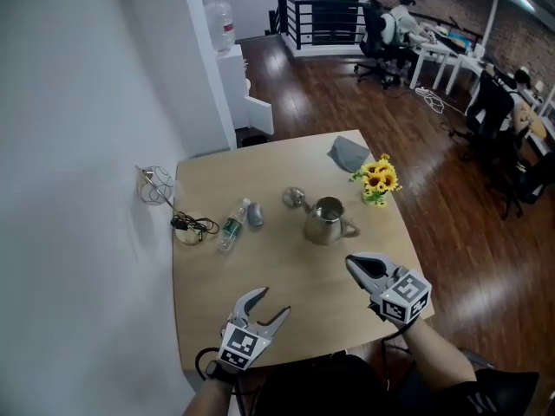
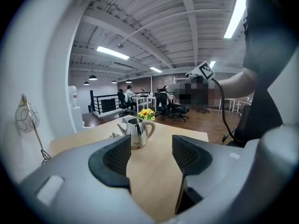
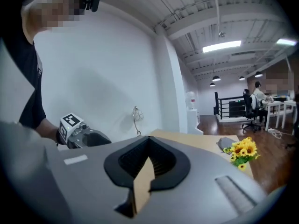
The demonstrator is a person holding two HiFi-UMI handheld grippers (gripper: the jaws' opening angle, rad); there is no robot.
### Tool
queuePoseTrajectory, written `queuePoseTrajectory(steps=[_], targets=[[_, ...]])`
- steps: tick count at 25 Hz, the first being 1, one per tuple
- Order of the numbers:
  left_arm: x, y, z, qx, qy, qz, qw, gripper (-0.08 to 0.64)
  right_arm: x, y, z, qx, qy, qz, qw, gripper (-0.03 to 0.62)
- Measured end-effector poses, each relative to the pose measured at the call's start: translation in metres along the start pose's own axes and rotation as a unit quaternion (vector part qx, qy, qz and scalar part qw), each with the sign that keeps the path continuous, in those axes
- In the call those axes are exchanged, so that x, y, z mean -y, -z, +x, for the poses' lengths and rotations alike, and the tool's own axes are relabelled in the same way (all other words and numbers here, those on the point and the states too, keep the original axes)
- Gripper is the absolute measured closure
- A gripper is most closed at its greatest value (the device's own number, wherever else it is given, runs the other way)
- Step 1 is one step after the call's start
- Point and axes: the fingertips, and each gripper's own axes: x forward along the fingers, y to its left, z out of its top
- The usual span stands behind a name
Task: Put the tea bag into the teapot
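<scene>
Left gripper [image 1: 270, 303] gapes empty, right gripper [image 1: 354, 267] pinched together — one teapot [image 1: 325, 221], one bottle [image 1: 232, 225]

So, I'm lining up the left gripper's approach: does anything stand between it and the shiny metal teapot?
Nothing visible does. The left gripper, jaws open, looks straight at the shiny metal teapot across bare wooden table. The clear plastic bottle lies off to the left of that line.

Head view: steeply down on light wooden table [image 1: 260, 284]. Gripper views: low across it; all share yellow sunflower bunch [image 1: 379, 180].
</scene>
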Motion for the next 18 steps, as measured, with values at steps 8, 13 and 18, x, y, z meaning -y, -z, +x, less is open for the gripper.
queuePoseTrajectory(steps=[8, 13, 18], targets=[[0.059, -0.006, -0.034, 0.021, -0.015, -0.002, 0.9997, 0.287, -0.07, 0.028, -0.089, 0.017, -0.026, 0.018, 0.999, 0.584], [0.135, -0.001, -0.05, 0.02, -0.029, -0.004, 0.9994, 0.287, -0.111, 0.055, -0.156, 0.019, -0.054, 0.018, 0.998, 0.584], [0.215, 0.006, -0.07, 0.02, -0.038, -0.002, 0.9991, 0.287, -0.148, 0.089, -0.223, 0.014, -0.079, 0.006, 0.997, 0.584]])
